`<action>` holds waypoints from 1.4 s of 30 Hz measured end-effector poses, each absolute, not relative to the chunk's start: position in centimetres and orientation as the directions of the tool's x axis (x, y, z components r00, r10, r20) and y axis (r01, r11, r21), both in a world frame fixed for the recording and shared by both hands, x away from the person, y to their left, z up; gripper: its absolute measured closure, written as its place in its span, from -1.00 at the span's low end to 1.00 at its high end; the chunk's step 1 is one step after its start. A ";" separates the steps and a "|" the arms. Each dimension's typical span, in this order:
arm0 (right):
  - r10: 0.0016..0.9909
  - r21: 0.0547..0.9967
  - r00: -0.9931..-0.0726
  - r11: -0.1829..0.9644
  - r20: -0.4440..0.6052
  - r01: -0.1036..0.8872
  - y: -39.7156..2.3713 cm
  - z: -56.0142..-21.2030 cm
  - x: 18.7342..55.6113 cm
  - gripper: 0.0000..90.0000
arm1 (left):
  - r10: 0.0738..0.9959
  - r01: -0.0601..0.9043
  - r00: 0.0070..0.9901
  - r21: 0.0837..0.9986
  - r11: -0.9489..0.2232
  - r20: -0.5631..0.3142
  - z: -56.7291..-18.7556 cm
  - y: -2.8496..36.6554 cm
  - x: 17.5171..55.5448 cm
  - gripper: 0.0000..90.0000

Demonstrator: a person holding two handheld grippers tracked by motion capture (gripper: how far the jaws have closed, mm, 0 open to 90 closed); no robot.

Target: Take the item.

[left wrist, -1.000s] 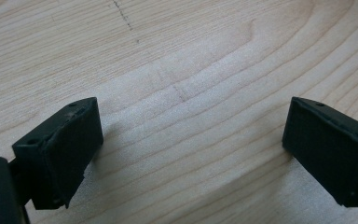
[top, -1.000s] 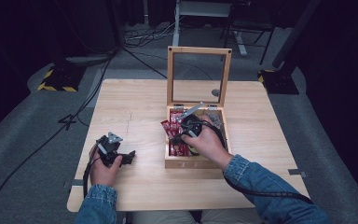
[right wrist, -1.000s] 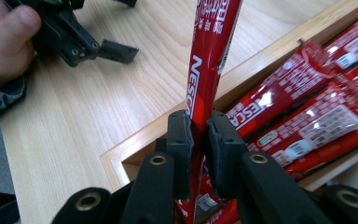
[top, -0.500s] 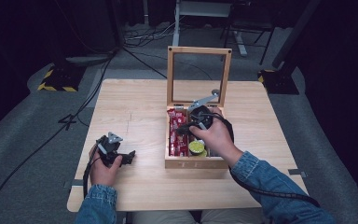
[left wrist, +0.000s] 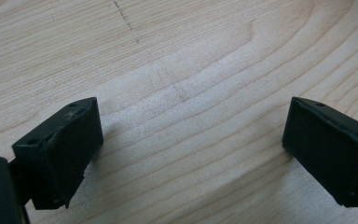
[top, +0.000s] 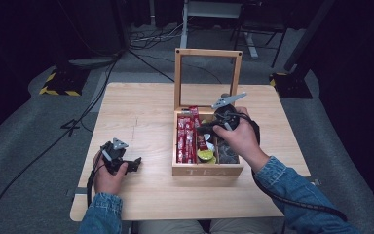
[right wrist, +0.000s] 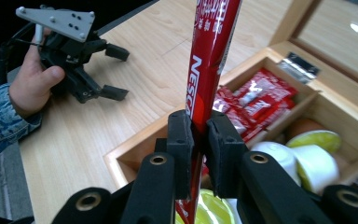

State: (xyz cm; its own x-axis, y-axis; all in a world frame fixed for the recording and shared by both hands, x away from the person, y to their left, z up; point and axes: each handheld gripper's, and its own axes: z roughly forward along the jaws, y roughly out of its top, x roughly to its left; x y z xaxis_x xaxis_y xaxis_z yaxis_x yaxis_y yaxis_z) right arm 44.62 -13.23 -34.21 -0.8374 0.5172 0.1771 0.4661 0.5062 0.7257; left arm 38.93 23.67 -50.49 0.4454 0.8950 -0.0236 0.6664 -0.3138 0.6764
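right gripper (right wrist: 199, 140) clamped on a red stick (right wrist: 208, 60), pads pressing it from both sides. stick upright between the jaws, printed end rising toward the top of the right gripper view, lower end running down out of sight behind the gripper body. in the high view, right gripper (top: 209, 129) held over the middle of the box (top: 207, 170), stick itself too small to make out there.

box open, lid (top: 208, 78) standing upright at its far edge. inside the box: red sachets (top: 186, 141) in the left compartment, yellow-green pods (right wrist: 314, 137) and a white pod (right wrist: 276, 156) in the compartments to their right. more red sachets (right wrist: 251, 105) visible just behind the held stick, lying in the box.

left gripper (top: 132, 163) well to the left of the box, near the table's (top: 141, 112) front-left part, resting low over bare wood. jaws spread wide in the left gripper view (left wrist: 193, 149), nothing between them, just wood grain. same gripper seen far off in the right gripper view (right wrist: 108, 72), in a hand (right wrist: 35, 84) with a denim sleeve (right wrist: 2, 121).
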 end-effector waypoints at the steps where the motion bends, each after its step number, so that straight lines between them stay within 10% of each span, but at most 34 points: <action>1: 0.522 0.727 -0.834 0.502 0.177 0.469 -13.5 -34.1 44.7 0.80 | 0.895 0.666 0.445 0.676 -0.314 -0.024 -50.5 23.7 38.9 -0.88; 42: 0.764 0.736 -0.632 0.354 0.128 0.577 -27.2 -32.1 46.6 0.80 | 0.895 0.666 0.445 0.677 -0.313 -0.024 -50.5 23.7 38.9 -0.88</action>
